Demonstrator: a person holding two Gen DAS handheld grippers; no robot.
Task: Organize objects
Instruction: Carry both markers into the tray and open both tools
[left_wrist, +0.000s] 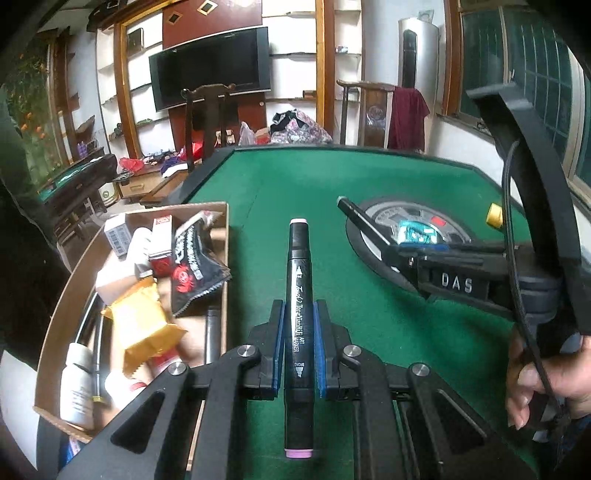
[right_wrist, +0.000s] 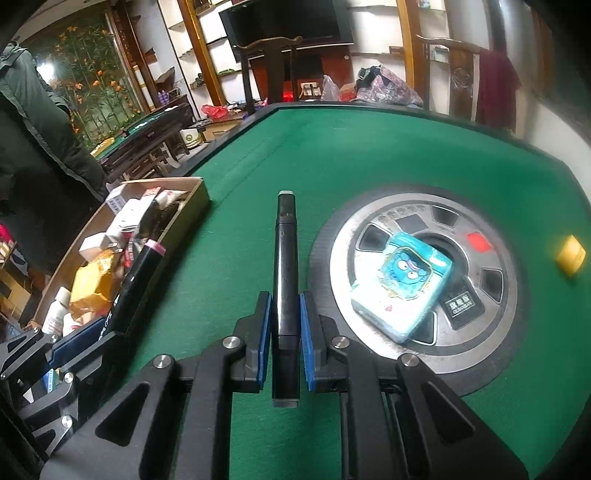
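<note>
Left tongs (left_wrist: 298, 338): jaws narrow, blue pads clamped on a black art marker (left_wrist: 297, 295) with pink end caps. The marker runs lengthwise between the pads, one cap toward 12 o'clock, the other toward 6 o'clock, above the green bench (left_wrist: 295, 184).

Right tongs (right_wrist: 283, 325): jaws narrow, blue pads clamped on a second black marker (right_wrist: 284, 266) with grey end caps, aligned toward 12 o'clock in the right wrist view. In the left wrist view these tongs enter from 3 o'clock, the person's right hand (left_wrist: 535, 384) on the handle, the marker tip directed to 10 o'clock.

Cardboard box (left_wrist: 221, 236): at 9 o'clock of the left tongs, at the bench's left edge. Contents include a yellow snack packet (left_wrist: 144, 325), a black-and-red sachet (left_wrist: 195, 258), white bottles (left_wrist: 75, 384) and small cartons (left_wrist: 117, 230), piled loosely.

Round metal panel (right_wrist: 491, 236): set into the bench centre, at 2 o'clock of the right tongs. A blue cartoon tissue pack (right_wrist: 402, 284) lies on it.

Yellow block (right_wrist: 570, 254): on the felt at 3 o'clock, well apart from the panel's rim.
</note>
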